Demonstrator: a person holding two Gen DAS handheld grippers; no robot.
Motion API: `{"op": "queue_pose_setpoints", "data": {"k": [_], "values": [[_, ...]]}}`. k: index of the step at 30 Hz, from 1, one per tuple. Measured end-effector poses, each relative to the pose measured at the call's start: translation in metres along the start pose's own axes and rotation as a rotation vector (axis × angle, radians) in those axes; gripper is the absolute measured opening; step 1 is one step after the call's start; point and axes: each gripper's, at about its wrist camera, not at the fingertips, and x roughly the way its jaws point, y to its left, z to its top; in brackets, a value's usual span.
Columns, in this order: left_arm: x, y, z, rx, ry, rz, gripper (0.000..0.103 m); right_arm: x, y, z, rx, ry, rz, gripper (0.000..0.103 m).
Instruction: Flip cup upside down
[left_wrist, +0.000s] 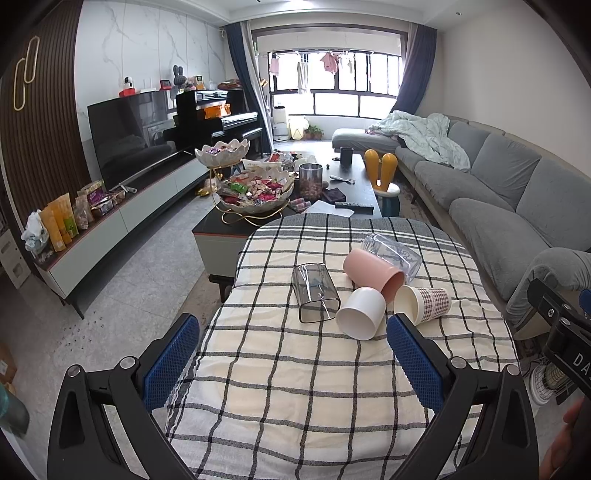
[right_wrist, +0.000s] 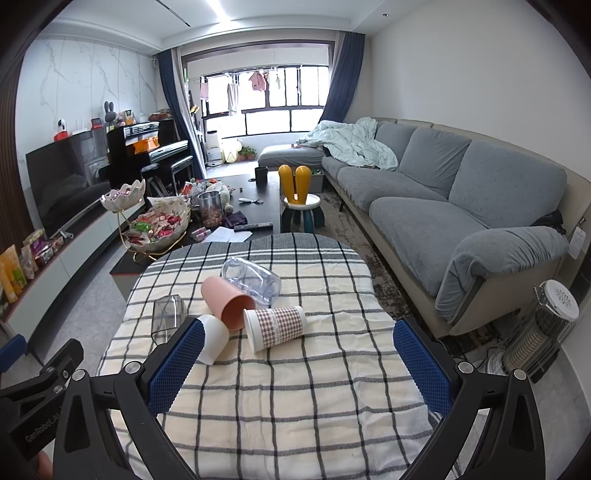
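Note:
Several cups lie on their sides on the checked tablecloth (left_wrist: 295, 387): a smoky square glass (left_wrist: 315, 293), a white cup (left_wrist: 360, 313), a pink cup (left_wrist: 373, 273), a plaid paper cup (left_wrist: 424, 302) and a clear glass (left_wrist: 393, 256). The right wrist view shows the same group: glass (right_wrist: 168, 319), white cup (right_wrist: 214, 343), pink cup (right_wrist: 227, 301), plaid cup (right_wrist: 275, 326), clear glass (right_wrist: 253, 282). My left gripper (left_wrist: 291, 354) is open and empty, short of the cups. My right gripper (right_wrist: 299, 362) is open and empty, just short of the plaid cup.
A coffee table (left_wrist: 354, 184) with snack bowls (left_wrist: 255, 194) stands beyond the table. A grey sofa (right_wrist: 461, 206) runs along the right. A TV unit (left_wrist: 122, 147) is on the left. A heater (right_wrist: 546, 332) stands on the floor at right.

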Motion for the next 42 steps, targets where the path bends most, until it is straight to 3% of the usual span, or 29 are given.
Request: {"op": "queue_pose_setpoints", "data": {"k": [42], "values": [[0.001, 0.0002, -0.0017, -0.001, 0.008, -0.001, 0.103, 0.004, 0.0015, 0.0012, -0.003, 0.007, -0.002, 0.103]]}}
